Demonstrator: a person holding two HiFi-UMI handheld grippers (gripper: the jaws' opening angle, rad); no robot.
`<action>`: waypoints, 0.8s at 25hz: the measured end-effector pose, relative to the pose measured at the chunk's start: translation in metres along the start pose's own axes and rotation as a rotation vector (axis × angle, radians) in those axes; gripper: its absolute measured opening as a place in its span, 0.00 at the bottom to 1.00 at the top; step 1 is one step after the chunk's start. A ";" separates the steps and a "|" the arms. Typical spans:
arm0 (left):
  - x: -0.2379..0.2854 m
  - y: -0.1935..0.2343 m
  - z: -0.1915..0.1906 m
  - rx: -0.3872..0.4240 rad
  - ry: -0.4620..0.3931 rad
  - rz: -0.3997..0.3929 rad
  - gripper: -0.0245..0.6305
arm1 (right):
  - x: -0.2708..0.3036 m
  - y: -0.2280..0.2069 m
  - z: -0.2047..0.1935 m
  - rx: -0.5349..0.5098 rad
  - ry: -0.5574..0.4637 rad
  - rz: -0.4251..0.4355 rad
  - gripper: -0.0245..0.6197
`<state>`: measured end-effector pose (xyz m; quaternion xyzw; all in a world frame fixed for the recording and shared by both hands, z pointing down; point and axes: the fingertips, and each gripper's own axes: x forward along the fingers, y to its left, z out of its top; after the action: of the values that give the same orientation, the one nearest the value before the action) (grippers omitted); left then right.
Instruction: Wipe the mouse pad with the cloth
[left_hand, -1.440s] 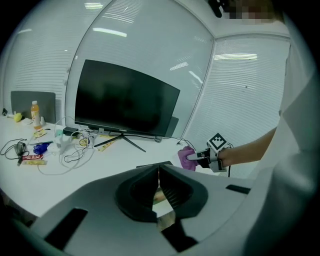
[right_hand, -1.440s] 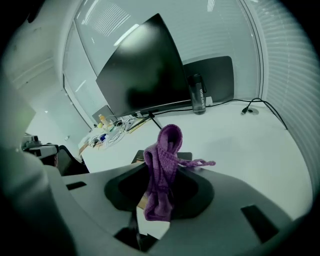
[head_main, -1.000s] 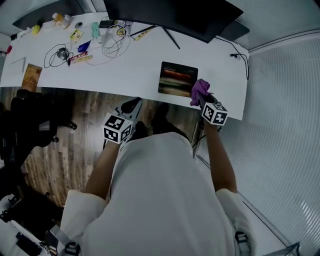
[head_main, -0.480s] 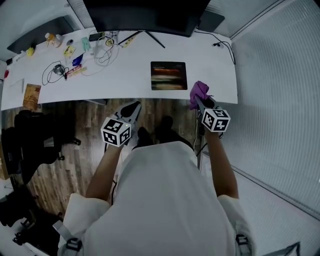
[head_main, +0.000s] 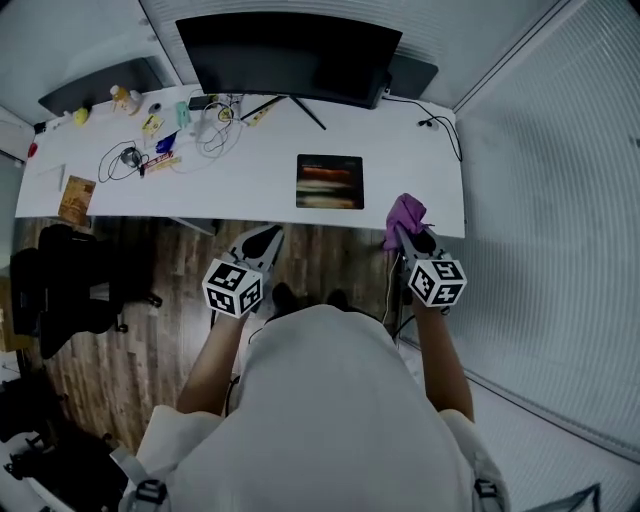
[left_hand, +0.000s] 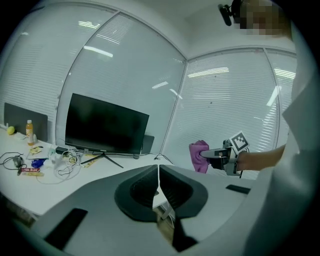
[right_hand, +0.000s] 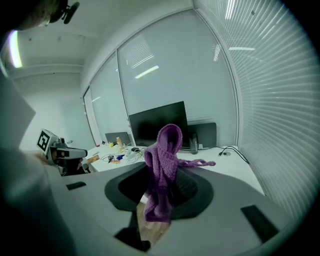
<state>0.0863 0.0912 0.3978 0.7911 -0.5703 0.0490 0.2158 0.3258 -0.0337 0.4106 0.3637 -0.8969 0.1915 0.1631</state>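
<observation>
A dark mouse pad (head_main: 330, 181) with coloured stripes lies near the front edge of the white desk (head_main: 250, 180). My right gripper (head_main: 404, 228) is shut on a purple knitted cloth (head_main: 404, 215) (right_hand: 162, 165), held in the air just off the desk's front right edge, to the right of and nearer than the pad. The same cloth (left_hand: 198, 155) shows in the left gripper view. My left gripper (head_main: 262, 240) hangs over the wooden floor in front of the desk, its jaws shut with nothing between them (left_hand: 158, 186).
A wide black monitor (head_main: 290, 55) stands at the back of the desk. Cables, small bottles and other clutter (head_main: 165, 125) cover the left half. A black chair (head_main: 70, 290) stands at the left on the wooden floor. Blinds (head_main: 560, 200) run along the right.
The view has pulled back from the desk. Both grippers sit lower in the picture, farther from the desk edge; the right one still holds the cloth.
</observation>
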 end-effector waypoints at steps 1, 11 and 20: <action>-0.001 -0.003 0.003 0.003 -0.007 0.009 0.07 | -0.005 -0.001 0.005 -0.005 -0.014 0.008 0.24; -0.010 -0.013 0.026 0.002 -0.068 0.084 0.07 | -0.025 -0.012 0.035 -0.039 -0.083 0.052 0.24; -0.008 -0.015 0.031 0.009 -0.077 0.093 0.07 | -0.029 -0.019 0.036 -0.039 -0.088 0.055 0.24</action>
<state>0.0917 0.0895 0.3627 0.7659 -0.6142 0.0308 0.1876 0.3535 -0.0457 0.3705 0.3437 -0.9164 0.1623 0.1254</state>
